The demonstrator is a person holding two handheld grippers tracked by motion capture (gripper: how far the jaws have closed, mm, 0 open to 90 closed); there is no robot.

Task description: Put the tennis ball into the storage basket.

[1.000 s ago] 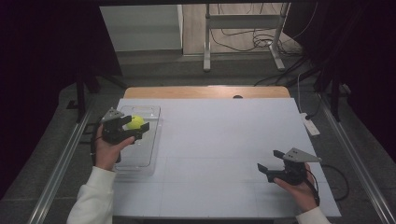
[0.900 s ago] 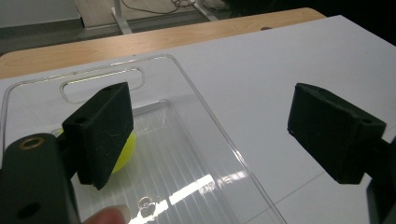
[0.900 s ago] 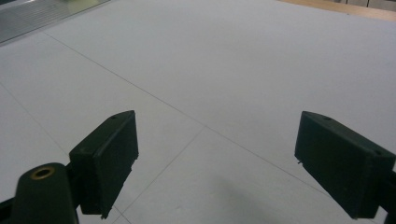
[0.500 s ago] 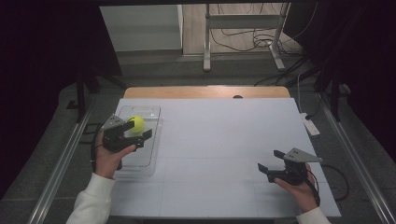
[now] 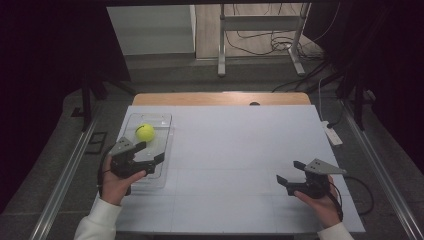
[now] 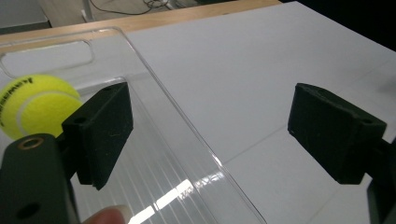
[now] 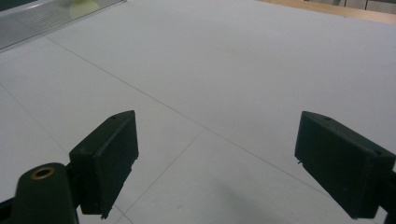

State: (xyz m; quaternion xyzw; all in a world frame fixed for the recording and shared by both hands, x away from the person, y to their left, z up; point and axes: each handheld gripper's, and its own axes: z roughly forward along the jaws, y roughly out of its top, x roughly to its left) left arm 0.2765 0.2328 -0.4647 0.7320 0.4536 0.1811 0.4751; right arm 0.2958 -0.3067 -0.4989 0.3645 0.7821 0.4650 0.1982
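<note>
A yellow-green tennis ball [image 5: 145, 132] lies in the far half of a clear plastic tray [image 5: 167, 131] at the left of the white table. My left gripper [image 5: 151, 151] hovers over the tray's near half, open, a little short of the ball and apart from it. In the left gripper view the ball [image 6: 32, 105] sits beyond the left jaw, the tray's rim [image 6: 154, 84] runs between the jaws, and the left gripper [image 6: 210, 100] holds nothing. My right gripper [image 5: 288, 171] is held open and empty over the table's near right part; its own view shows the same gripper [image 7: 215, 126] above bare table.
The white tabletop [image 5: 240, 150] spreads between the two hands, with a wooden strip [image 5: 220, 98] along its far edge. A small white device [image 5: 332, 135] lies at the right edge. Metal stand legs [image 5: 220, 50] and cables are on the floor beyond. The tray [image 7: 28, 18] appears far off in the right gripper view.
My left gripper has drawn back toward the person and slightly down, away from the ball, which stays in the tray. The right gripper has not moved.
</note>
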